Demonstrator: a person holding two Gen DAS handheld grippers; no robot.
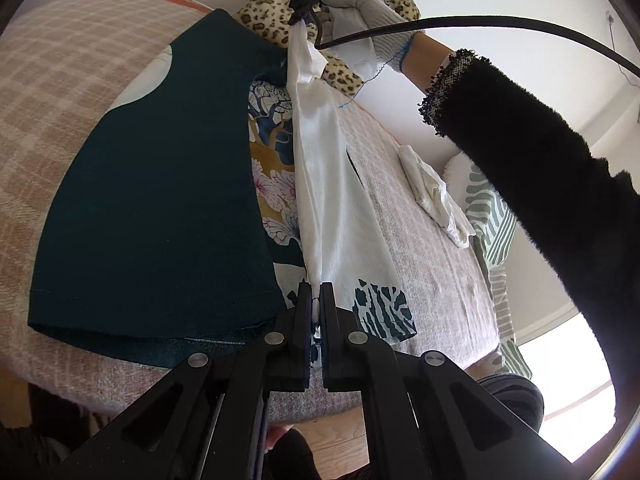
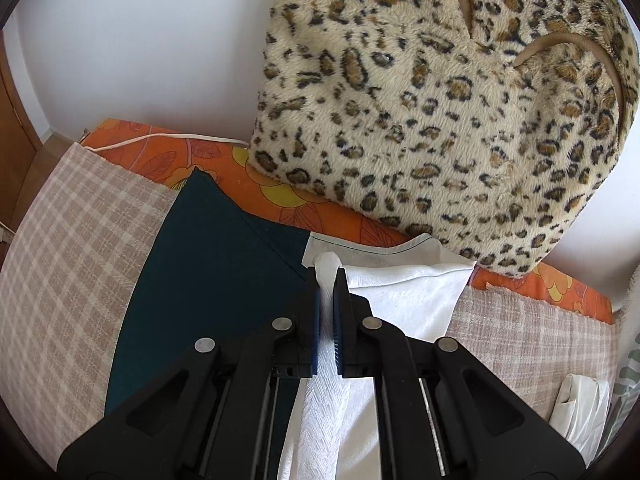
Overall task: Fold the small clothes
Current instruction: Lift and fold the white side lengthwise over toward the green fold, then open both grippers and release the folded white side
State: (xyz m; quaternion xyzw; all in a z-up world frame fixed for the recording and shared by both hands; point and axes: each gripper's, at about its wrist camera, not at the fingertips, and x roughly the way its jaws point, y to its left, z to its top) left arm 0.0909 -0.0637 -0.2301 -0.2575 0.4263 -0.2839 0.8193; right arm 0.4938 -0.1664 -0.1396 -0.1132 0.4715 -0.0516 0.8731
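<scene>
Left wrist: crinkled white garment [image 1: 332,200], taut.

Bright soft daylight, blown-out window [image 1: 568,380] lower right; strong fisheye bending, dark vignette corners; focus sharp.

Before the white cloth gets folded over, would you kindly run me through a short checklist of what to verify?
1. Left hand-held gripper shut on the white cloth: ok.
2. Right hand-held gripper shut on the cloth's other end: ok.
3. Cloth taut between the two: ok, though bunched into a narrow strip.
4. Cloth spread flat for folding: not ok.
5. Landing spot free: not ok, the dark green garment lies beside and partly under it.
6. Black cable clear of the cloth: cannot tell.
</scene>
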